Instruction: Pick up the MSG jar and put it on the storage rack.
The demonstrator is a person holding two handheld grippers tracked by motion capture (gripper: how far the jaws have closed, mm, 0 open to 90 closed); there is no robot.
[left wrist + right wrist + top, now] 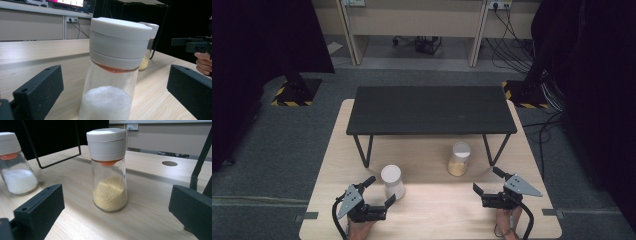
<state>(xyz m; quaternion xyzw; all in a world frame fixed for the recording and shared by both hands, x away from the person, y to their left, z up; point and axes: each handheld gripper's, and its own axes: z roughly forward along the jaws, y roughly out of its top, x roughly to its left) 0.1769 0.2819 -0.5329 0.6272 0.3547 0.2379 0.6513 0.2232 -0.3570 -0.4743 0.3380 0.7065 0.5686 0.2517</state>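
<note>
- Left hand-held gripper [376,194]: jaws spread wide, empty, one on each side of the salt jar [392,182] and clear of the glass. In the left gripper view the jar [112,72] stands upright between the jaws, very close to the camera.
- Risk at the left: the jar is tall with a heavy white cap [120,41] and only a low fill of white grains. A jaw that meets the glass before its partner would likely push the jar sideways and tip it.
- Risk of a high grip: the glass narrows upward towards the cap, so pads closing there could slide and let the jar slip.
- Right hand-held gripper [488,180]: jaws also wide and empty. It sits near the front right of the desk [432,210], pointed at the yellow jar [459,159], which stands farther off, not yet between the jaws.
- In the right gripper view the yellow jar [109,170] stands upright ahead, with the salt jar [15,163] to its left.
- Risk at the right: an approach off the jar's centre line would probably knock it with one jaw tip and skid it across the smooth wood.
- Farther back: the black shelf [432,110] stands on thin legs [495,148] just behind the yellow jar; a jar shoved back, or lifted steeply, could strike a leg or the shelf edge.
</note>
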